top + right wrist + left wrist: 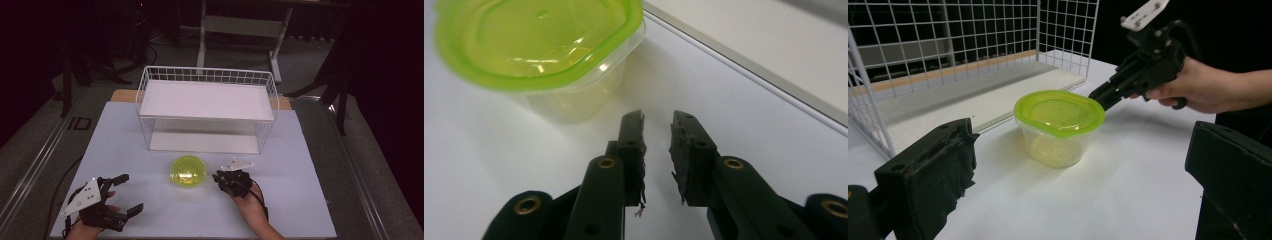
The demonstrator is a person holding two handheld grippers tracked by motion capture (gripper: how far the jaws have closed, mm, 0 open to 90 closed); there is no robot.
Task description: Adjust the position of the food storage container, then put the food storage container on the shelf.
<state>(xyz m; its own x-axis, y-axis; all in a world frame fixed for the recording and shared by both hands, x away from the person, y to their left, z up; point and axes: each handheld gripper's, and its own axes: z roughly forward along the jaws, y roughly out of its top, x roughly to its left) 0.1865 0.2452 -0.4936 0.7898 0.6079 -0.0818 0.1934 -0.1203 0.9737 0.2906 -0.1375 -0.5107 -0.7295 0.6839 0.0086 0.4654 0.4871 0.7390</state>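
A clear plastic container with a lime-green lid [188, 171] stands upright on the white table, just in front of the wire basket. My right gripper [216, 177] sits just right of it, tips pointing at its side. In the right gripper view its jaws [656, 120] stand a small gap apart with nothing between them, a little short of the container [539, 45]. My left gripper [132, 192] rests at the front left with its jaws wide open and empty. In the left gripper view the container [1060, 117] sits ahead, with the right gripper [1098, 96] at its lid's rim.
A white wire basket [207, 75] with an upper shelf and a lower board stands at the back middle of the table [300, 200], its front side open. Its mesh wall [948, 50] is close behind the container. A desk frame stands on the floor beyond.
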